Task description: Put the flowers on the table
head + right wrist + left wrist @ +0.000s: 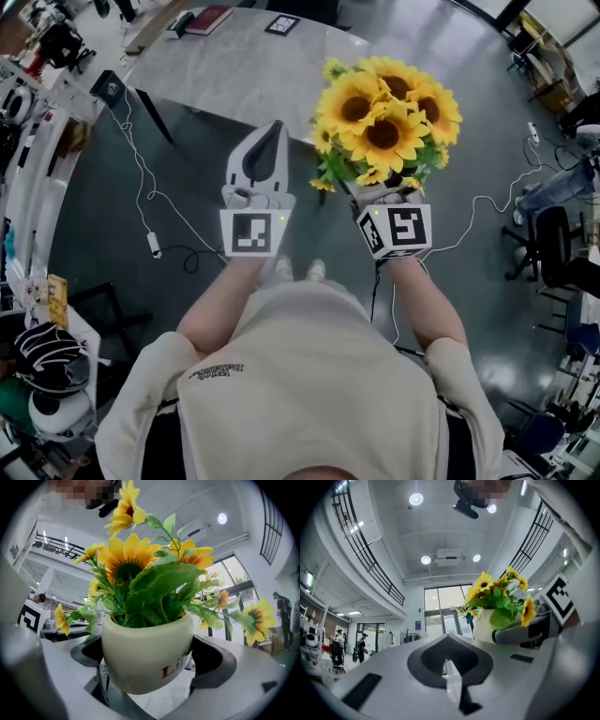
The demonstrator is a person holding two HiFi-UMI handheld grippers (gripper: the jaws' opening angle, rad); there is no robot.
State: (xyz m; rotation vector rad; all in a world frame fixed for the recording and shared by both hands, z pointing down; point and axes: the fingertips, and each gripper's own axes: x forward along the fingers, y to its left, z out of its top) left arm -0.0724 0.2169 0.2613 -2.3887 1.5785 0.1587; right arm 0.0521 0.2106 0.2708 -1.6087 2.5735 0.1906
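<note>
Sunflowers [384, 117] in white pot [147, 639], clamped in your right gripper [150, 663] aloft by the table [234, 75] edge, left gripper [272, 141] closed on nothing: smooth rounded pot may slip or tip if you tilt or release early

Head view: I logged a red book [208, 19] and a black-framed marker card [282, 24] lying apart at the far end of the counter [244, 80]. A white cable [154, 245] trailed over the dark floor [84, 234] at left, and a black office chair [553, 248] stood at right. Left gripper view: round ceiling lamps [416, 499], glass doors [445, 616], and a person [361, 646] standing far off.
</note>
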